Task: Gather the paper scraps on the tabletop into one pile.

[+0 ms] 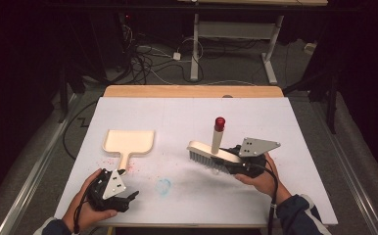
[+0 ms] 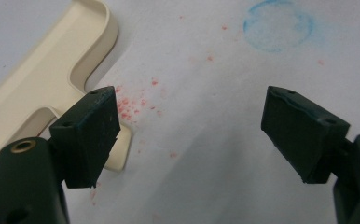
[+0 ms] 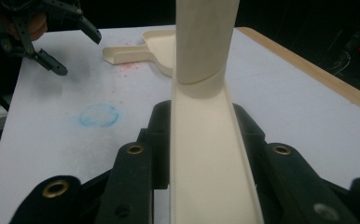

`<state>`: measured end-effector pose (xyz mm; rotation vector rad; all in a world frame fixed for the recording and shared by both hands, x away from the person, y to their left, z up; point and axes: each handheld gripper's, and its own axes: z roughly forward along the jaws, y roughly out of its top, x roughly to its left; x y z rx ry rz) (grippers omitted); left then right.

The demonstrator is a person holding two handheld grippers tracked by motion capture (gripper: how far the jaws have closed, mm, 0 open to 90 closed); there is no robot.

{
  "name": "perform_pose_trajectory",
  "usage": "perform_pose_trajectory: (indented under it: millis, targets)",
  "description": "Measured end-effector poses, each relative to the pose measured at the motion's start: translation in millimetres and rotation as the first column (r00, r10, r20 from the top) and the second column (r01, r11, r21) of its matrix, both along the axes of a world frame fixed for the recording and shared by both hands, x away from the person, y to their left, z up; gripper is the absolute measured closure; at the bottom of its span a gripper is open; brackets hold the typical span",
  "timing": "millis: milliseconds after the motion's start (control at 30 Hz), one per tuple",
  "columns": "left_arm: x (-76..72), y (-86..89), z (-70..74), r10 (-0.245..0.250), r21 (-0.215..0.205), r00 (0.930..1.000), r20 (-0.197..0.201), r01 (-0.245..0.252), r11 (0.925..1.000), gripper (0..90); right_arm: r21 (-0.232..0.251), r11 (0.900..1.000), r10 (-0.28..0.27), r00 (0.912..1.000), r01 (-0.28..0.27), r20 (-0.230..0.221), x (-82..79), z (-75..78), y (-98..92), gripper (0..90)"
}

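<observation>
Brush clamped in jaws, dustpan empty

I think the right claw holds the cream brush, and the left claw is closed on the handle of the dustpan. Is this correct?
Not fully. The right claw does hold the cream brush, but the left claw is open: in the left gripper view its jaws stand wide apart above the table, with the handle of the dustpan beside one jaw, not gripped.
</observation>
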<state>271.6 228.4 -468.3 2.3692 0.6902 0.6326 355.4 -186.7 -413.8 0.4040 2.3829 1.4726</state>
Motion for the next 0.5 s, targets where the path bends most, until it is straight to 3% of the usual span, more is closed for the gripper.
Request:
perform_pose_trajectory:
  millis: [267,500]
  targets:
    - [-0.2,0.0,0.4,0.009,0.011,0.9999,0.007,-0.009,0.9999,18.5,0.023,0.997,-0.077,0.9970,0.077,-0.001,-6.7,11.4,-19.0,67.8]
    - [-0.1,0.6,1.1,0.029,-0.003,0.9994,0.018,-0.028,0.9996,18.6,0.023,0.984,-0.176,0.9844,0.175,0.011,-8.5,18.2,-35.3,67.9]
